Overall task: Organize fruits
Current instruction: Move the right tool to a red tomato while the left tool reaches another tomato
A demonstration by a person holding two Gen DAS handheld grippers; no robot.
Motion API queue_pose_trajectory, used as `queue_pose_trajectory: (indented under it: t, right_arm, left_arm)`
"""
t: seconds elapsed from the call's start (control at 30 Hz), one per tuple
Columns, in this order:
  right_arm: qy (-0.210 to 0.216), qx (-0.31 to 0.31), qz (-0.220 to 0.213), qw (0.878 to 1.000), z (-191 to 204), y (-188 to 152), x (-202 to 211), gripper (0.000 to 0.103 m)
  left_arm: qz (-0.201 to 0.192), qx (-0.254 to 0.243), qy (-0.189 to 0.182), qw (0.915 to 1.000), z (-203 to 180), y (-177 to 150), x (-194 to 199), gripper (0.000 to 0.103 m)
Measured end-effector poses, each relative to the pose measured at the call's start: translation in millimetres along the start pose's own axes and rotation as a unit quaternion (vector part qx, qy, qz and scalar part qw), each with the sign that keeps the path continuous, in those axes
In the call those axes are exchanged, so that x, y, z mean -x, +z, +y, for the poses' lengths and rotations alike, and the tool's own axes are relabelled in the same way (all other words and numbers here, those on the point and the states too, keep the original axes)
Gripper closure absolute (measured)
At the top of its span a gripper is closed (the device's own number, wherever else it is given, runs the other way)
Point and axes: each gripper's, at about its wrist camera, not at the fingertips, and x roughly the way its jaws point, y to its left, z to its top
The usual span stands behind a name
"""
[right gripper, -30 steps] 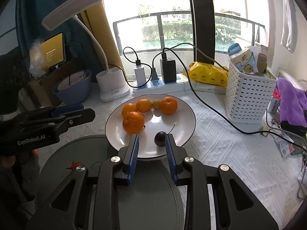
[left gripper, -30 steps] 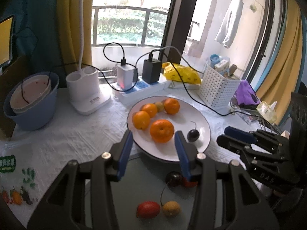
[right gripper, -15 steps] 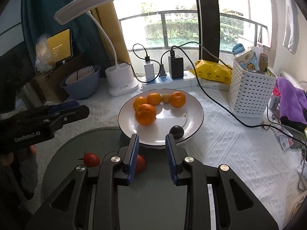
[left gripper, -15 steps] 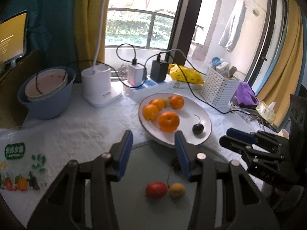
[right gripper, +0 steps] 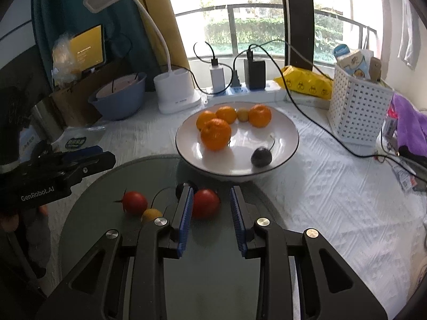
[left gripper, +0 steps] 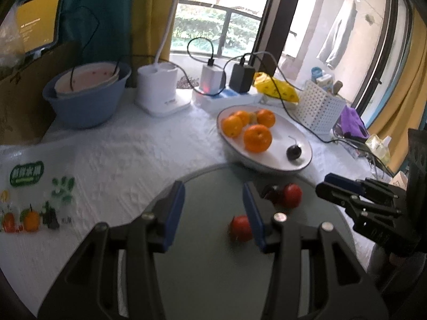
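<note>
Two grippers over the grey round tray point(right gripper: 88, 221). Going left to right: left gripper point(left gripper: 213, 208) spread with nothing between its pads, cherry tomato point(right gripper: 134, 202) and a small yellow fruit point(right gripper: 150, 214) on the tray, then right gripper point(right gripper: 210, 210), its jaws parted and empty, another tomato point(right gripper: 206, 206) just ahead. The white plate point(right gripper: 291, 136) holds oranges point(right gripper: 216, 137) and a dark cherry point(right gripper: 261, 156).

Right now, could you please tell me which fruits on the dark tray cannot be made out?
Dark cherry: right wrist view, mostly behind the right gripper.
Yellow fruit: same view, partly covered by that gripper; missing from the left view.
Red tomato: left wrist view, blurred, half behind the left gripper.
</note>
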Motion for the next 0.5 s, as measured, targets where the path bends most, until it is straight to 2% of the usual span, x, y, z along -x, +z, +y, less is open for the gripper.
queue_pose_trajectory:
  t: [0.2, 0.33, 0.5]
  right_arm:
    - [-0.002, -0.004, 0.018, 1.000, 6.0, -12.3, -11.0, 0.072]
    - [-0.004, -0.008, 0.025, 1.000, 6.5, -14.2, -15.8, 0.066]
    - [-0.007, -0.009, 0.037, 0.999, 8.4, -12.2, -24.2, 0.066]
  left_arm:
    - [0.019, 0.005, 0.000, 0.9998, 9.3, -13.7, -6.5, 0.056]
    - [0.027, 0.006, -0.002, 0.9996, 12.5, -18.9, -10.0, 0.056]
    - [0.027, 0.017, -0.003, 0.9995, 19.0, -18.4, -11.6, 0.056]
